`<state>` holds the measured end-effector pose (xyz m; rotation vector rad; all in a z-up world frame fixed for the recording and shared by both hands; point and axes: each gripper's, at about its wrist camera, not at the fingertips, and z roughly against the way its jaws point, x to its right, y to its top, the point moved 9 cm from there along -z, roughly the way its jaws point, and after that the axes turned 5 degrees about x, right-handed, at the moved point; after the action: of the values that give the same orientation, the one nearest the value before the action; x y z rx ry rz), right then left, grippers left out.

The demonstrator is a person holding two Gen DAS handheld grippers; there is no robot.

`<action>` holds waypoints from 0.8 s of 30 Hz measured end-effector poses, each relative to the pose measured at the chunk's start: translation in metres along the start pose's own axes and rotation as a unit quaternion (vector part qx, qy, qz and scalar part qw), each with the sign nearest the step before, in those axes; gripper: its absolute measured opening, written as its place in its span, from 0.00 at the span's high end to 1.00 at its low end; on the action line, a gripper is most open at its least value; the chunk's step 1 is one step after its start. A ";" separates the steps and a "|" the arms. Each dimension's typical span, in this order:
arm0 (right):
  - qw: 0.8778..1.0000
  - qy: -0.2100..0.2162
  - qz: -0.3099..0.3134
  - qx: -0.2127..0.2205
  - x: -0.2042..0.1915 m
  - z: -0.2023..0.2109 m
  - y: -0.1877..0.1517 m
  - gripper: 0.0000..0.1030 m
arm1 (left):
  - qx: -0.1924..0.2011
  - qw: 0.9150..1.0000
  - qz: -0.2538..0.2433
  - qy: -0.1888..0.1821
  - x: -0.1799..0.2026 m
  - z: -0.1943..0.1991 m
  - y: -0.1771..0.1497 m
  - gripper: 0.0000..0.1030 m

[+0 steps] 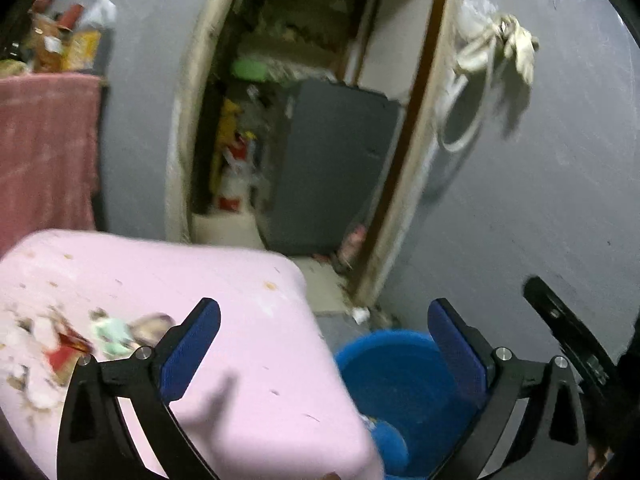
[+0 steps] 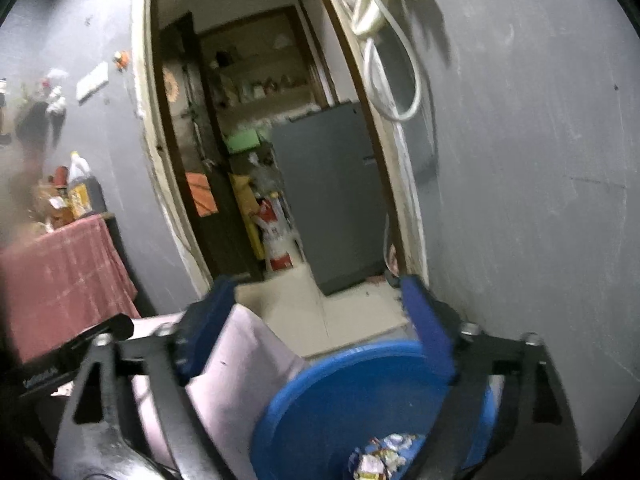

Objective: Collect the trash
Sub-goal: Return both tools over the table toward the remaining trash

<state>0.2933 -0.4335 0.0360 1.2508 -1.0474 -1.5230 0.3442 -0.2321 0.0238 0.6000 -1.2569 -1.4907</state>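
Observation:
My left gripper (image 1: pixel 324 320) stands wide open above the corner of a pink surface (image 1: pixel 248 360), nothing between its blue pads. Crumpled wrappers (image 1: pixel 68 348) in red, green and white lie blurred on the pink surface to its left. A blue bucket (image 1: pixel 400 376) stands on the floor beside that surface, under the right finger. My right gripper (image 2: pixel 316 312) is open too, empty, held over the blue bucket (image 2: pixel 340 400). Several wrappers (image 2: pixel 384 456) lie in the bucket's bottom. The right gripper's black body (image 1: pixel 560 320) shows at the right of the left wrist view.
A doorway (image 2: pixel 260 160) ahead opens on a room with a grey fridge (image 2: pixel 328 192) and shelves. A table with a red cloth (image 2: pixel 60 280) and bottles stands at the left. White cords and gloves (image 1: pixel 500 44) hang on the grey wall (image 1: pixel 540 200).

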 end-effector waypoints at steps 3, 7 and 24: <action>1.000 0.016 0.001 0.022 -0.011 0.006 0.007 0.03 | 0.018 1.000 -0.001 0.022 -0.012 0.011 0.007 0.01; 0.998 0.043 0.007 0.050 -0.031 0.015 0.015 0.00 | 0.045 0.998 -0.006 0.040 -0.032 0.029 0.017 0.01; 0.984 0.155 0.063 0.065 -0.149 0.026 0.006 0.00 | 0.115 0.987 -0.025 0.111 -0.117 0.104 0.037 0.01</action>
<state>0.2843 -0.2900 0.0825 1.4305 -1.0101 -1.1341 0.3075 -0.0811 0.0636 0.9300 -1.2527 -1.2874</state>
